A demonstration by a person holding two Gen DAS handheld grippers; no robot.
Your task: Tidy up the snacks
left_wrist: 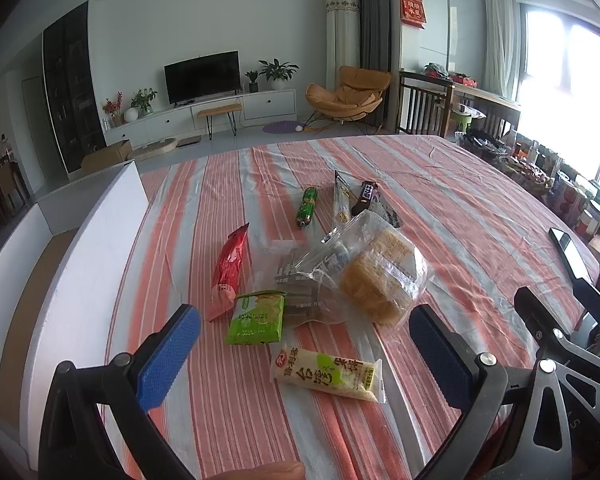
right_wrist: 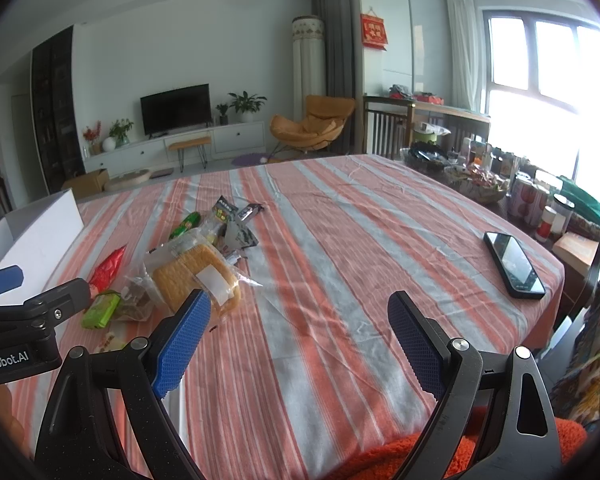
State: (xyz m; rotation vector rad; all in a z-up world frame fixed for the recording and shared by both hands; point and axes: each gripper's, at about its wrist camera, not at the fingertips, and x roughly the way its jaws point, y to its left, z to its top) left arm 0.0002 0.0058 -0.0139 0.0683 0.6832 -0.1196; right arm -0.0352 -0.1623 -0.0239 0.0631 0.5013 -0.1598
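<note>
Nothing looks sorted yet: the snacks point(left_wrist: 324, 264) all lie in a loose heap on the cloth point(left_wrist: 460, 208), just beside the white box point(left_wrist: 80, 240). Left gripper point(left_wrist: 304, 340) and right gripper point(right_wrist: 300, 340) both hover spread and empty.

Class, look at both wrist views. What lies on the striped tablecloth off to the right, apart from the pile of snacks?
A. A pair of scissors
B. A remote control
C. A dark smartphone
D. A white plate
C: a dark smartphone lies flat on the striped tablecloth near its right edge, well apart from the snack pile around the clear bag of biscuits.
</note>
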